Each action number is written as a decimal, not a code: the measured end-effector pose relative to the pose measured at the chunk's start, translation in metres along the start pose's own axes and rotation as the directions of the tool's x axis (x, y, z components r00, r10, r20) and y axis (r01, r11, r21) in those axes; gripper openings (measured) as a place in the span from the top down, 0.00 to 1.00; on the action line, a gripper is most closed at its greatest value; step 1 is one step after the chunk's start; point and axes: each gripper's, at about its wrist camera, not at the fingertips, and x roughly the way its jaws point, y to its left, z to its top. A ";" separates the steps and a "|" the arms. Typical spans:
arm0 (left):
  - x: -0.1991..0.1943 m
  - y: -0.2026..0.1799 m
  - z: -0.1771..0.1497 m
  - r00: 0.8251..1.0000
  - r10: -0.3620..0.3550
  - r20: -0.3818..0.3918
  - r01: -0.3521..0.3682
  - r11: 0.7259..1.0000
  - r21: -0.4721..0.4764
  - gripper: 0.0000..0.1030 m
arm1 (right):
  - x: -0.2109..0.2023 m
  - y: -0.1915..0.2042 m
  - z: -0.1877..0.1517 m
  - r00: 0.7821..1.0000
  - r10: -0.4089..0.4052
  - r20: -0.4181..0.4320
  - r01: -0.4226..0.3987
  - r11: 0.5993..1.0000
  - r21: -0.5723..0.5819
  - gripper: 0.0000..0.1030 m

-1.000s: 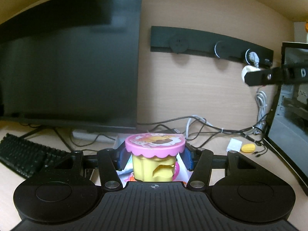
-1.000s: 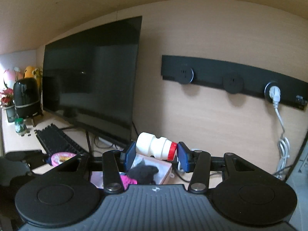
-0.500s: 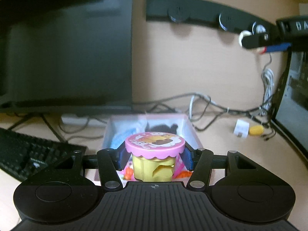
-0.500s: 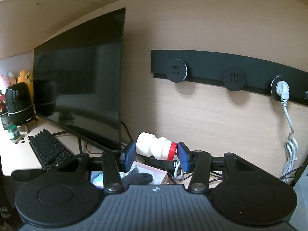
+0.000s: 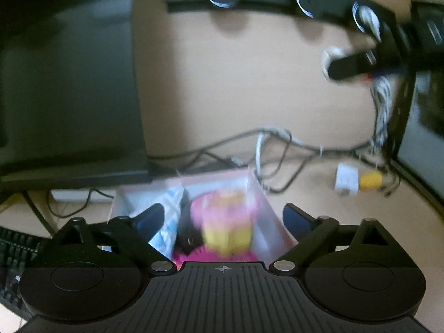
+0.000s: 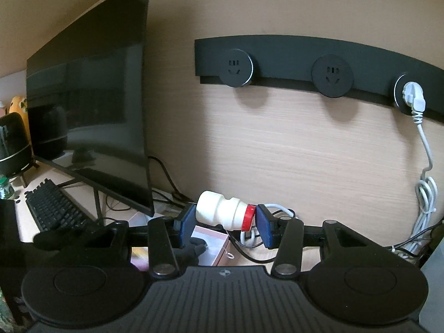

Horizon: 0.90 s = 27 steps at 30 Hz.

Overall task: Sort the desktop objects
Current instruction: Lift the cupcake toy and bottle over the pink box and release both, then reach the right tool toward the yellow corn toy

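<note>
The left gripper (image 5: 224,219) is seen above a pink box (image 5: 260,194) on the counter (image 5: 319,211); its jaws have just been opening and are released, wide apart. Between them, blurred and untouched by the pads, a yellow toy cup with a pink lid (image 5: 226,222) is seen over the box. The right gripper (image 6: 222,222) is clenched on a white bottle with a red cap (image 6: 222,213), held sideways above the box's far edge.

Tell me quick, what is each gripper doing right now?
Left gripper: jaws have just been opening, now open; the pink and yellow tub sits loose between them, over the box.
Right gripper: shut on the white bottle.
</note>
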 end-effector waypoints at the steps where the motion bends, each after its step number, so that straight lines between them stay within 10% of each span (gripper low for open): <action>1: 0.000 -0.001 -0.005 1.000 0.004 -0.015 -0.003 1.000 0.015 0.07 | 0.002 0.000 0.001 1.000 0.000 -0.001 0.000 1.000 -0.001 0.55; 14: -0.012 0.037 -0.036 0.973 0.216 -0.078 -0.215 0.976 0.015 0.02 | 0.052 0.030 -0.010 0.981 0.145 -0.131 -0.148 0.989 -0.009 0.55; 19: -0.023 0.047 -0.036 0.986 0.143 -0.088 -0.148 0.988 -0.051 0.03 | 0.067 0.041 -0.030 0.947 0.241 -0.213 -0.242 0.970 0.024 0.50; 27: -0.031 0.015 -0.037 0.995 0.061 -0.078 -0.068 0.994 -0.087 0.02 | 0.031 0.015 -0.064 0.970 0.119 -0.212 -0.120 0.993 0.007 0.24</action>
